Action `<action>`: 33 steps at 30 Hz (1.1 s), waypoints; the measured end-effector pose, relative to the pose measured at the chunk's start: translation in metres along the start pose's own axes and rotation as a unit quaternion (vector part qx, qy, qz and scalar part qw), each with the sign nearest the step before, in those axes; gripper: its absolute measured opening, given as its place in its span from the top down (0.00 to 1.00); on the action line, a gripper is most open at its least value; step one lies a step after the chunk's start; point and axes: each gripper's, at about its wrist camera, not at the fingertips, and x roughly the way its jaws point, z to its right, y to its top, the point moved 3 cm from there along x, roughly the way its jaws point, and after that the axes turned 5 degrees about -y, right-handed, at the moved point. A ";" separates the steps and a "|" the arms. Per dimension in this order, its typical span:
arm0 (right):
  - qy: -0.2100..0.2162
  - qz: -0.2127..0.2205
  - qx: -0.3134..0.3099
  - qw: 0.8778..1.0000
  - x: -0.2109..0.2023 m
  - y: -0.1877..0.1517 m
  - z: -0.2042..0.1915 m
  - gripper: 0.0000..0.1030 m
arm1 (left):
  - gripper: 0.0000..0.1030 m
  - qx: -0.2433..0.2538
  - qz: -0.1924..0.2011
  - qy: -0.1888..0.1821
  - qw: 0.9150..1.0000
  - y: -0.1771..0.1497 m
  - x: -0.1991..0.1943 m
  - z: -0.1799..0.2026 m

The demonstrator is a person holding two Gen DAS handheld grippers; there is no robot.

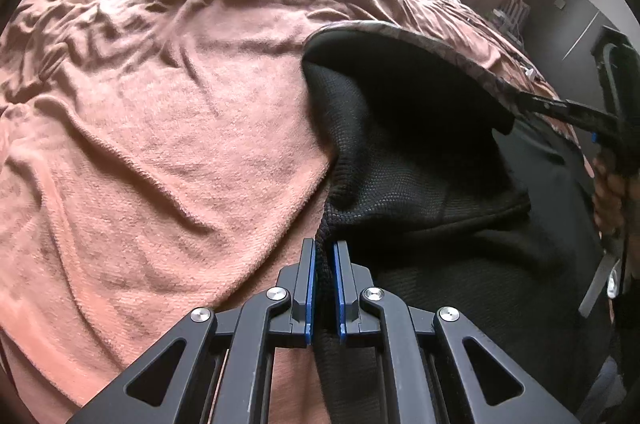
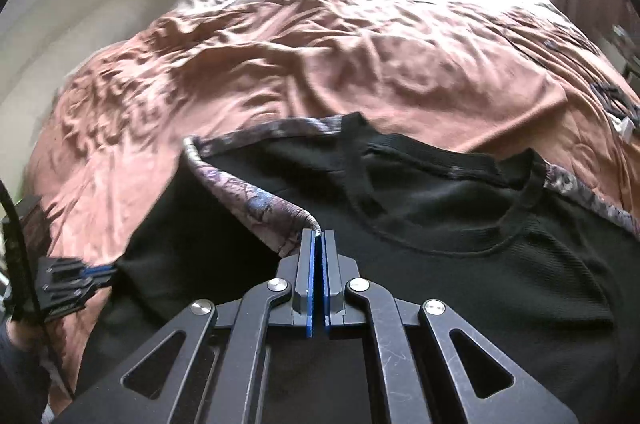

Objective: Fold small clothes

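From the left wrist, the left hand-held gripper (image 1: 324, 256) is nipped tight on the black top's (image 1: 420, 192) edge, the garment spreading off to its right over the bed (image 1: 160, 128). From the right wrist, the right hand-held gripper (image 2: 318, 234) pinches the patterned sleeve (image 2: 256, 200), lifted over the body just ahead: a sleeve fold in hand, it seems. Next up, likely laying that sleeve flat across the chest before letting go.

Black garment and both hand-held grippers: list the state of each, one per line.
Black garment: on the bed, patterned sleeve lifted, partly folded.
Patterned sleeve: pulled over the black body.
Left hand-held gripper: shut on the garment's black edge.
Right hand-held gripper: shut on the sleeve tip.
Blanket: wrinkled.
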 end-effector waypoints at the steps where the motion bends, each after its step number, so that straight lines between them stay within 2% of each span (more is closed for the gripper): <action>1: -0.005 -0.001 0.013 1.000 0.003 0.003 0.006 1.00 | 0.93 0.001 -0.003 0.006 1.000 0.000 0.000 -0.001; 3: -0.015 -0.012 0.033 0.999 0.007 0.006 0.014 1.00 | 0.93 0.000 -0.005 0.014 1.000 -0.001 -0.001 -0.003; 5: 0.001 -0.023 0.049 0.999 0.007 0.003 0.018 0.98 | 0.93 -0.005 -0.002 0.013 1.000 -0.001 -0.005 -0.006; 6: 0.010 -0.026 0.052 0.998 0.006 0.002 0.018 0.93 | 0.93 -0.008 -0.001 0.009 1.000 -0.001 -0.007 -0.007; 8: 0.021 -0.032 0.055 0.998 0.003 -0.007 0.017 0.73 | 0.93 -0.014 0.006 0.002 1.000 0.000 -0.012 -0.008; 9: 0.030 -0.034 0.055 0.997 0.001 -0.012 0.016 0.55 | 0.93 -0.017 0.010 0.001 1.000 0.001 -0.015 -0.008; 10: 0.042 -0.036 0.055 0.997 -0.001 -0.018 0.012 0.46 | 0.93 -0.021 0.017 -0.004 1.000 0.002 -0.019 -0.008; 11: 0.050 -0.038 0.055 0.996 -0.001 -0.020 0.010 0.45 | 0.93 -0.025 0.025 -0.010 0.999 0.003 -0.023 -0.007; 14: 0.075 -0.059 0.055 0.994 0.002 -0.031 0.006 0.45 | 0.93 -0.031 0.037 -0.022 0.999 0.006 -0.029 -0.004; 18: 0.096 -0.086 0.062 0.990 0.013 -0.041 0.005 0.45 | 0.92 -0.039 0.035 -0.024 0.998 0.011 -0.025 0.002; 20: 0.103 -0.098 0.067 0.988 0.020 -0.044 0.005 0.50 | 0.91 -0.043 0.035 -0.025 0.998 0.012 -0.021 0.004; 22: 0.110 -0.105 0.075 0.986 0.025 -0.045 0.007 0.61 | 0.91 -0.048 0.035 -0.028 0.998 0.013 -0.017 0.006; 24: 0.115 -0.105 0.085 0.984 0.027 -0.046 0.008 0.67 | 0.89 -0.054 0.035 -0.029 0.997 0.014 -0.013 0.007; 27: 0.113 -0.114 0.098 0.982 0.031 -0.047 0.010 0.90 | 0.75 -0.062 0.044 -0.027 0.997 0.017 -0.011 0.008; 29: 0.115 -0.116 0.122 0.979 0.029 -0.051 0.015 0.94 | 0.68 -0.065 0.050 -0.027 0.996 0.019 -0.011 0.009; 33: 0.122 -0.118 0.145 0.975 0.016 -0.060 0.015 0.98 | 0.67 -0.063 0.048 -0.014 0.997 0.019 -0.009 0.011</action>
